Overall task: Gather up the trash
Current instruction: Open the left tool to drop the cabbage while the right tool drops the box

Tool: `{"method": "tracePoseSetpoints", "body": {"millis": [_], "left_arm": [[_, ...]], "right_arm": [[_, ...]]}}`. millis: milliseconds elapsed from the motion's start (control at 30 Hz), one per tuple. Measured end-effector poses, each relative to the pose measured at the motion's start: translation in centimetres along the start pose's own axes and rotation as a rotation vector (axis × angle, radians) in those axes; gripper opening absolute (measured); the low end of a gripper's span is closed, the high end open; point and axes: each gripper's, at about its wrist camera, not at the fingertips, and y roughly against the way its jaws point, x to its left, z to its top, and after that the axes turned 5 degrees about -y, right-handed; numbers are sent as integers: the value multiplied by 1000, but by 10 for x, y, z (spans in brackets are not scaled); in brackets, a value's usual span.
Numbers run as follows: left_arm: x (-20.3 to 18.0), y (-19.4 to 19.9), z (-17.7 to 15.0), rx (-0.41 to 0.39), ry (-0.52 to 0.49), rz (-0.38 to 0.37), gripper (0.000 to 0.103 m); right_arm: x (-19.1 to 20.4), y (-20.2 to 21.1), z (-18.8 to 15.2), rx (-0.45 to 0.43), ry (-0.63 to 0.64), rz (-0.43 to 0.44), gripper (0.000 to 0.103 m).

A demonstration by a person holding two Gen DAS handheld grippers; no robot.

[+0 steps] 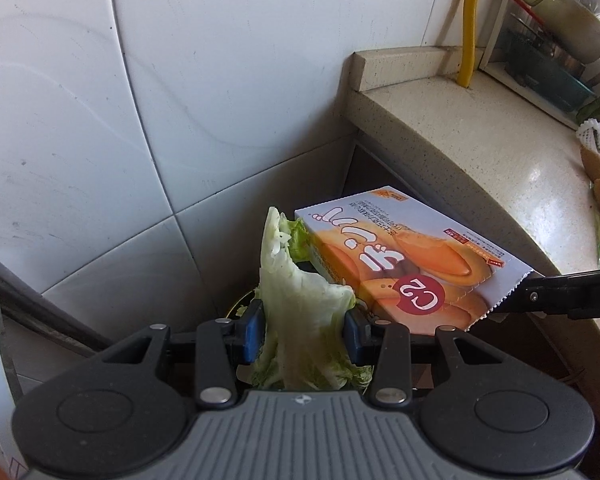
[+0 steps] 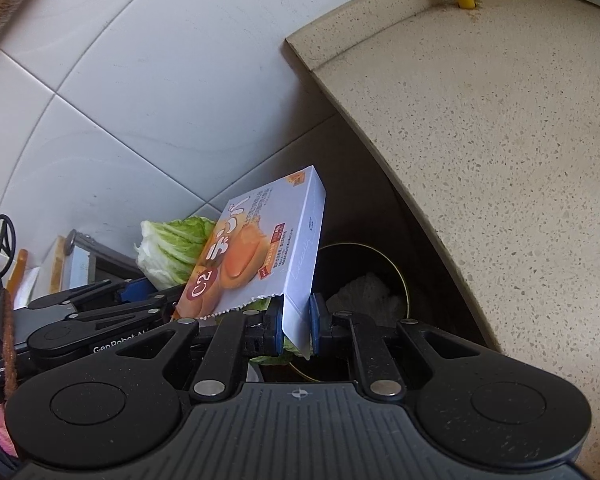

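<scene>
My left gripper [image 1: 304, 332] is clamped on cabbage leaf [image 1: 300, 300], lower center. My right gripper [image 2: 296, 326] is pinching snack box [image 2: 260, 256], mid-frame. Both are over trash bin [image 2: 400, 280], w/ scrap already inside. Drops look pending; more scraps at far right on counter [image 1: 480, 152].

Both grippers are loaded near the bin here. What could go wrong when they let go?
1. The right gripper pinches the snack box only by its lower edge; the box is wide beside the bin opening, so it may catch on the rim or tip outside.
2. The cabbage leaf in the left gripper is limp and touches the box; it may snag or drop beside the bin.
</scene>
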Motion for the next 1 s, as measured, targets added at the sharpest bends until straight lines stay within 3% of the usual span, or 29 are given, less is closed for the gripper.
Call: {"method": "tracePoseSetpoints", "body": {"millis": [633,833,1000], "left_arm": [[7,-40,4,94,0,13,39],[9,-50,5,116,-10,25,47],[11,-48,6,90,-18,37,60]], "right_arm": [[4,-24,1,58,-42,-77,18],[14,-48,0,93,-31,-106,23],[27,-67,2,110,-35,-118,29]]}}
